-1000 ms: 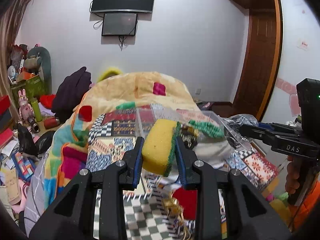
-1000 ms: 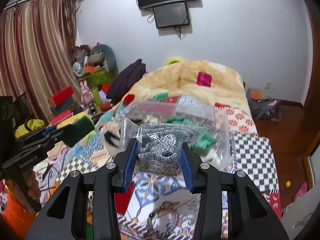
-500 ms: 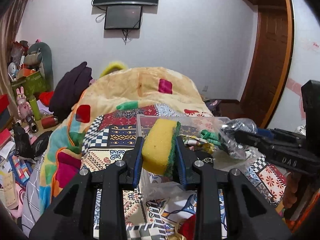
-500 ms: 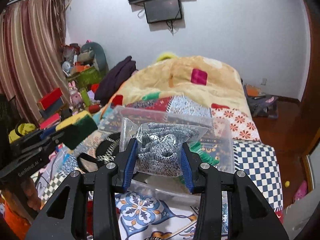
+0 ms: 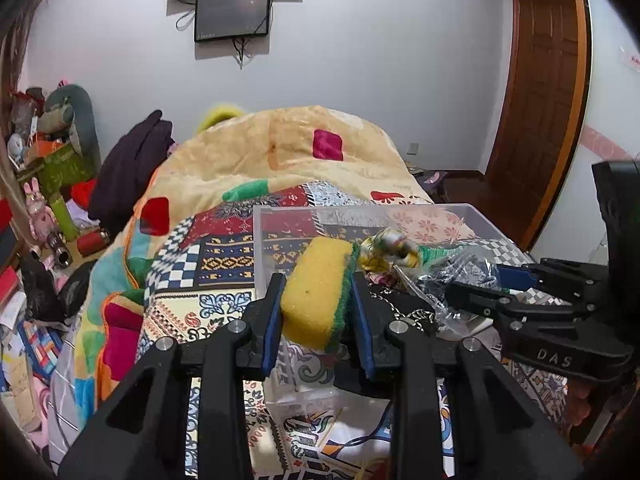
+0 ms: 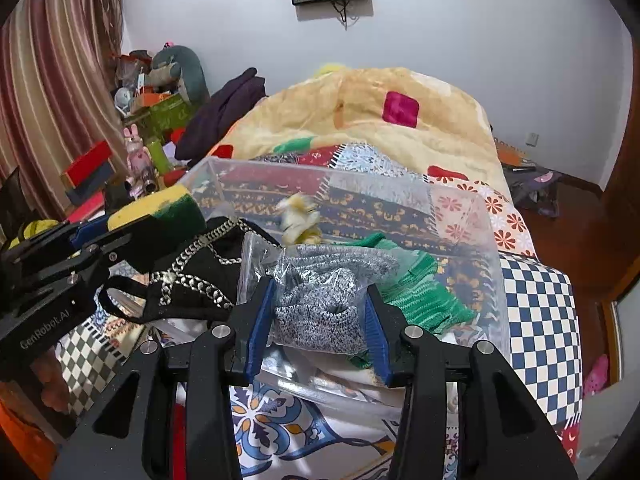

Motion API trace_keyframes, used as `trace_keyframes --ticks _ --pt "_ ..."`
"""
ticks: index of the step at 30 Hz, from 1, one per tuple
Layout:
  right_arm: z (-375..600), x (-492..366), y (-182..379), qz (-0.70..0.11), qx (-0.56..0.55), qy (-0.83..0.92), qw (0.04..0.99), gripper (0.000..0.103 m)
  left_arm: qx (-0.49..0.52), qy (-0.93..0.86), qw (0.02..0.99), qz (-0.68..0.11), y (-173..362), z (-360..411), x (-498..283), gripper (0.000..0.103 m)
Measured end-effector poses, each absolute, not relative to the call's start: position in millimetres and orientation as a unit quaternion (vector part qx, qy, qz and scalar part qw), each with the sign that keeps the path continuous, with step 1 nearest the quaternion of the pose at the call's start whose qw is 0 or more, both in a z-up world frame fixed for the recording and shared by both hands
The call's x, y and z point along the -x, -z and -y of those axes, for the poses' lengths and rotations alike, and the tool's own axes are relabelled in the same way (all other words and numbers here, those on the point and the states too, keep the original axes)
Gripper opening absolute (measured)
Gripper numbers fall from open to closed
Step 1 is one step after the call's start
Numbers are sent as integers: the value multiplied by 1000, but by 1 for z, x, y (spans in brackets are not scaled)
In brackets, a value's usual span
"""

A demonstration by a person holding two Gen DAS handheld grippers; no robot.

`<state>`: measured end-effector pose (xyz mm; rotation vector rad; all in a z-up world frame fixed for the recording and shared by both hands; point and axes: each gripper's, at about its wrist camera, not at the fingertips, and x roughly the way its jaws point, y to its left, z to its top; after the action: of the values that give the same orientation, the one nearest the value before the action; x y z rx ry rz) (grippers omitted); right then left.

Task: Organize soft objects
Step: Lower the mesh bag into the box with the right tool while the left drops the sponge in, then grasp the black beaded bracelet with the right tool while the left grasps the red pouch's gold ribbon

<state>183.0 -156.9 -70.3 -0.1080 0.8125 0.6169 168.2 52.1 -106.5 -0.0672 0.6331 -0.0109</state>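
Observation:
My left gripper (image 5: pixel 316 308) is shut on a yellow sponge with a green scouring side (image 5: pixel 318 288), held over the near left corner of a clear plastic bin (image 5: pixel 260 256) on the bed. My right gripper (image 6: pixel 320 312) is shut on a grey knit item in a clear plastic bag (image 6: pixel 320 300), held over the bin's near edge (image 6: pixel 490 248). In the bin lie a black bag with a silver chain (image 6: pixel 192 272), a green knit piece (image 6: pixel 424 292) and a pale yellow fluffy thing (image 6: pixel 300 216). The sponge also shows in the right wrist view (image 6: pixel 156 208).
The bin sits on a patchwork quilt (image 5: pixel 208 264) with a heaped yellow blanket (image 5: pixel 288 148) behind. Cluttered shelves and toys (image 5: pixel 44 184) stand to the left. A wooden door (image 5: pixel 548 112) is on the right. Screens (image 5: pixel 232 12) hang on the far wall.
Both grippers have moved forward and down toward the bin, each still holding its item. The bin now fills more of both views and its contents show clearly.

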Motion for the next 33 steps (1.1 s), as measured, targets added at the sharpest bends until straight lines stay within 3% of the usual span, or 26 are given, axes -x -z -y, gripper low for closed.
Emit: trace_keyframes --ticks 9,16,21,27,33 --pt "163 -172 60 -378 59 -292 876 55 53 20 948 -314 102 -56 -157 48" --pt "176 -155 35 -344 52 -296 890 65 42 31 955 -293 84 -50 -133 52" --pt "190 -133 17 -305 53 -287 907 88 32 35 963 -265 68 -46 -106 69" --pt "200 -114 27 -317 59 -277 905 93 41 46 961 -269 70 -42 -78 86" --pt "211 -100 51 -354 63 -269 893 95 51 55 952 -297 87 -38 -69 91"
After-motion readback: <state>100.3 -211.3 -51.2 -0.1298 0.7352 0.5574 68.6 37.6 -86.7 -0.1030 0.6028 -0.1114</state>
